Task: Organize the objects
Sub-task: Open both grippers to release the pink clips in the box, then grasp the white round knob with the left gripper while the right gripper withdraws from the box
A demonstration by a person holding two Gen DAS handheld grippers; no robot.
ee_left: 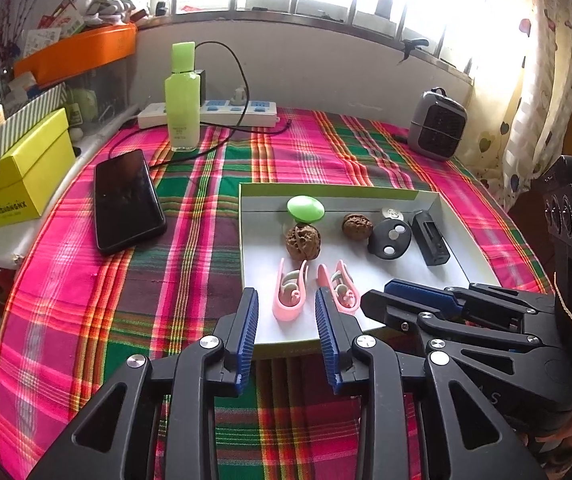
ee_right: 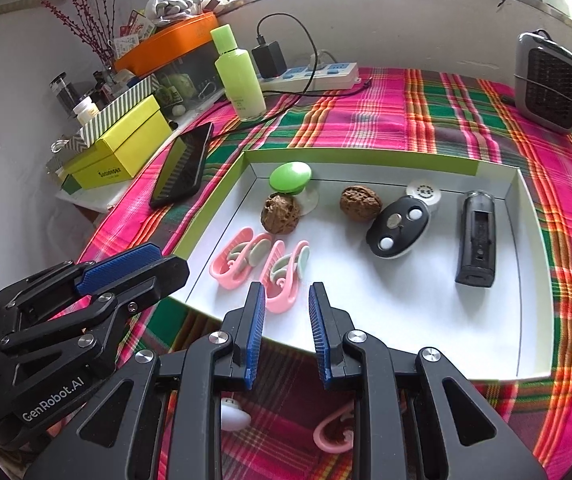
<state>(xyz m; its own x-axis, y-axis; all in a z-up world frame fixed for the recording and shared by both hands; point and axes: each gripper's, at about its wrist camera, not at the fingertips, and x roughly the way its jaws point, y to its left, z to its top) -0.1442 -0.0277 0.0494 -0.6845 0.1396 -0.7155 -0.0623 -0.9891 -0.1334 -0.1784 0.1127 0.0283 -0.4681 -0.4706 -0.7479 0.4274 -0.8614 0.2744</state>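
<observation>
Entry: organize objects, mid-run.

We are holding the left gripper over the 6 o'clock rim of the white tray. Its pads are standing slightly apart. One pink clip is lying in the gap between them, but the pads are not pressing on it, so it is gripping nothing.

The right gripper is drawn in close with only a narrow slot left, and it is empty. It is hovering just at 3 o'clock of the left one.

Inside the tray we are seeing two pink clips side by side at the 7 o'clock corner. Two walnuts are lying near 11 o'clock and a black key fob near centre.

In the right wrist view, a third pink clip and a small white piece are lying outside the tray on the plaid cloth. Both are at 6 o'clock, under the right gripper's fingers. We judge these are the items left to move.

Risks we are noting:
- The two grippers are crowding each other, so swinging either one sideways could knock them together.
- Dropping the left pads could catch the tray rim and shift the tray.
- The loose items are partly hidden, so a blind reach back could nudge them along the cloth.
- The curved clips could squirt out of a pinch that lands off-centre.
</observation>
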